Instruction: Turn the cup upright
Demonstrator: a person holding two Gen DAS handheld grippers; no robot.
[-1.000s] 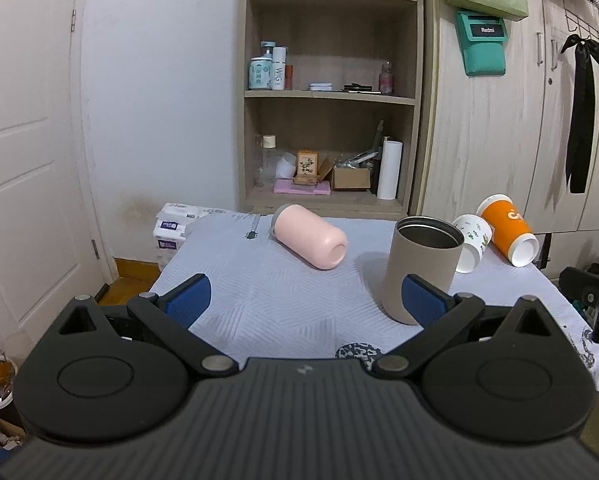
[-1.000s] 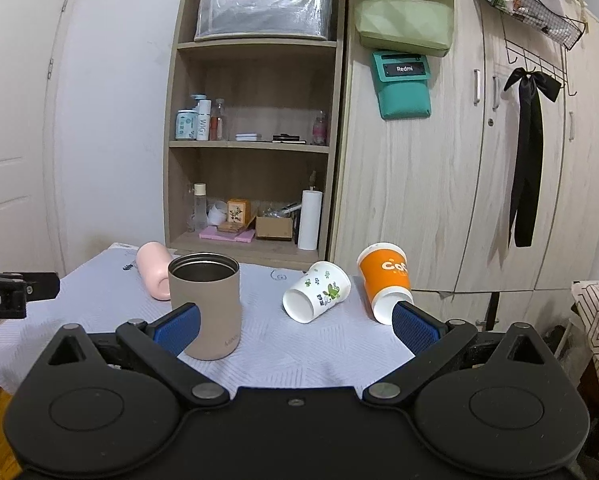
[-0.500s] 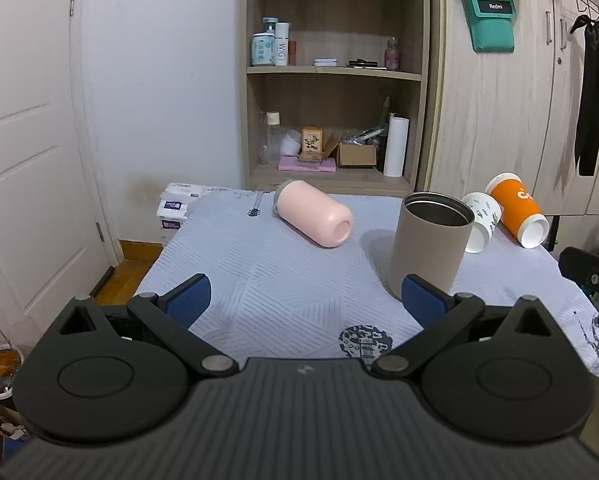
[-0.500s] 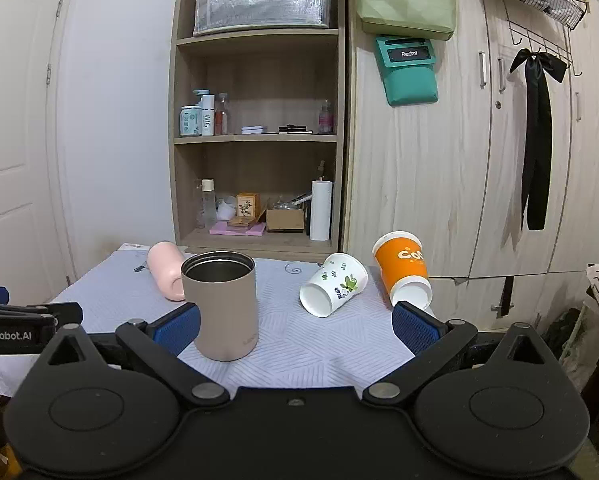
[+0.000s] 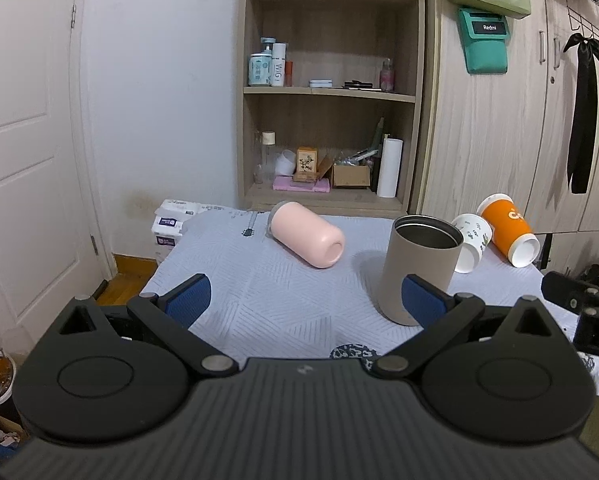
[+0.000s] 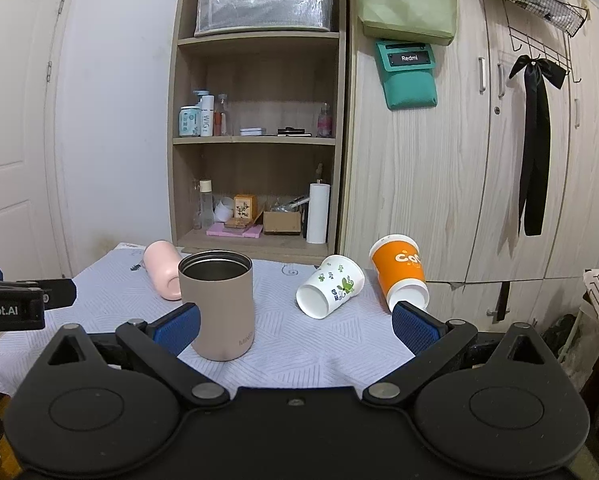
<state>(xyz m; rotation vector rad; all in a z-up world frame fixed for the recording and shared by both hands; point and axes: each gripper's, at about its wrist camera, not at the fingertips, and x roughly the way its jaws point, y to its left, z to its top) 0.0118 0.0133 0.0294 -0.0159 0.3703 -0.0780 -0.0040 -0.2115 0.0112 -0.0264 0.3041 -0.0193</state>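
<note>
Cups lie tipped on the tabletop (image 6: 299,344): pink cup (image 5: 307,240), white cup (image 6: 330,286), and orange cup (image 6: 399,270) at the far edge. Beige tumbler (image 6: 219,304) stands upright. Left gripper (image 5: 303,300) and right gripper (image 6: 295,326) are held apart.

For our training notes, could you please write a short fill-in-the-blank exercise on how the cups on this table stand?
1. The beige tumbler stands ____ on the table.
2. The pink cup lies on its ____.
3. The paper cup beside the white floral cup is coloured ____.
4. Both tools, left and right, are ____ and hold nothing.

Missing words: upright; side; orange; open
</note>
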